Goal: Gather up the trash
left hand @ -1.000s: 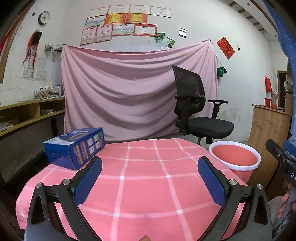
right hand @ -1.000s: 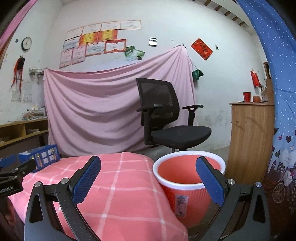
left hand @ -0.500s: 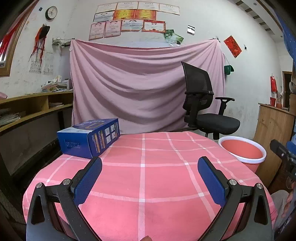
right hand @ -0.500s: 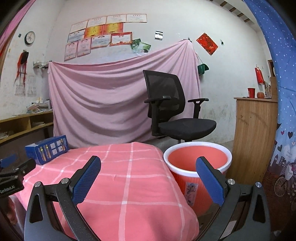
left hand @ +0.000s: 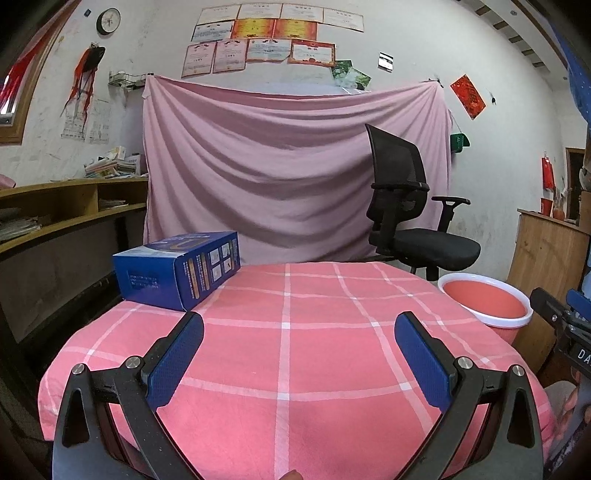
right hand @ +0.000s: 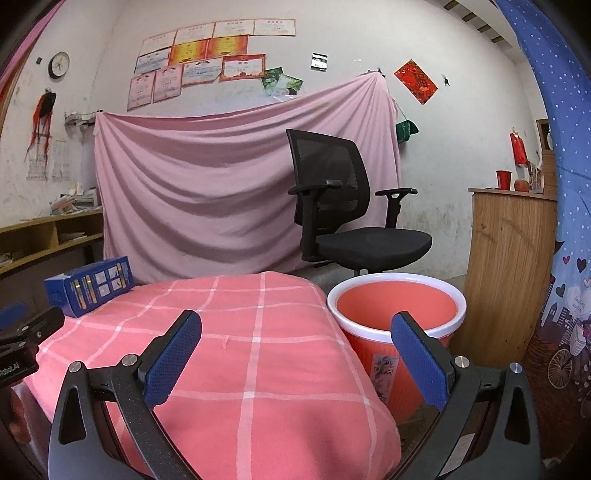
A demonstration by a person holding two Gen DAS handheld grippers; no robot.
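A pink sheet hung across the far wall, with certificates and a round clock above it. A black office chair stood at the far right before the sheet. Wooden shelves with stacked papers ran along the left, and a wooden cabinet stood at the right.

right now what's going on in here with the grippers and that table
A person is holding a two-finger gripper in each hand over a table covered with a pink checked cloth. The left gripper and the right gripper are both open and empty. The one piece of trash in sight, a blue cardboard box, lies untouched on the table's far left corner. A pink bin with a white rim stands on the floor by the table's right side, and nothing shows inside it.
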